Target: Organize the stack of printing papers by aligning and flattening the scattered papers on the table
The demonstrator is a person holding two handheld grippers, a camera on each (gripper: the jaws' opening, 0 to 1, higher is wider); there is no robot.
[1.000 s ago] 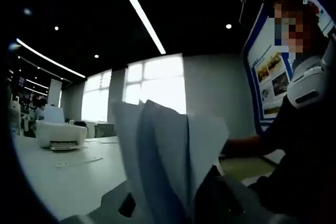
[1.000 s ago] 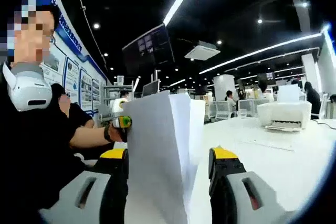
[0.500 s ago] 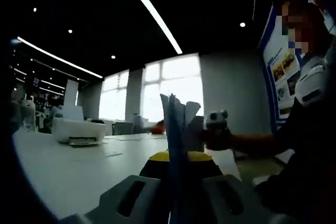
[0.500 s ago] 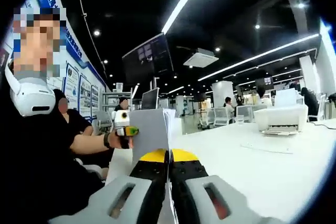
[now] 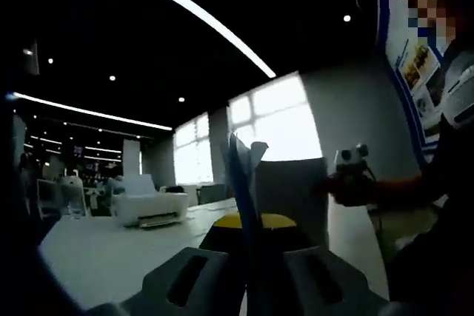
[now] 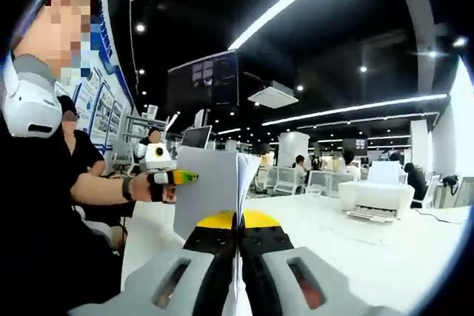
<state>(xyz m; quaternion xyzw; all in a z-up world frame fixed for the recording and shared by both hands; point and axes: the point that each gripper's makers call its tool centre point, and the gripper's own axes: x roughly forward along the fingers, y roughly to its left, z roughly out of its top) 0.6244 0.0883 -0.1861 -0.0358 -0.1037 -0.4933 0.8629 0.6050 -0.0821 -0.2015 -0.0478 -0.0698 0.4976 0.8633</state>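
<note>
A stack of white printing papers (image 5: 290, 196) stands upright on edge above the white table (image 5: 96, 257), held from both ends. My left gripper (image 5: 248, 221) is shut on one end, its yellow-tipped jaws pressed together around the fanned sheet edges. At the far end of the stack in that view is my right gripper (image 5: 348, 181). In the right gripper view the papers (image 6: 207, 192) run away from my right gripper (image 6: 237, 221), which is shut on their near edge. My left gripper (image 6: 167, 177) clamps the far edge, a person's hand behind it.
A white printer (image 5: 152, 208) (image 6: 374, 199) sits farther off on the table (image 6: 385, 257). The person holding the grippers, in dark clothes, stands close (image 6: 52, 205). Beyond are other desks, people, screens and a poster wall (image 5: 415, 64).
One second ago both grippers were open with the papers between their jaws; both have shut on the stack's ends. Since then both views have tilted, and the papers stand edge-on and straighter.
</note>
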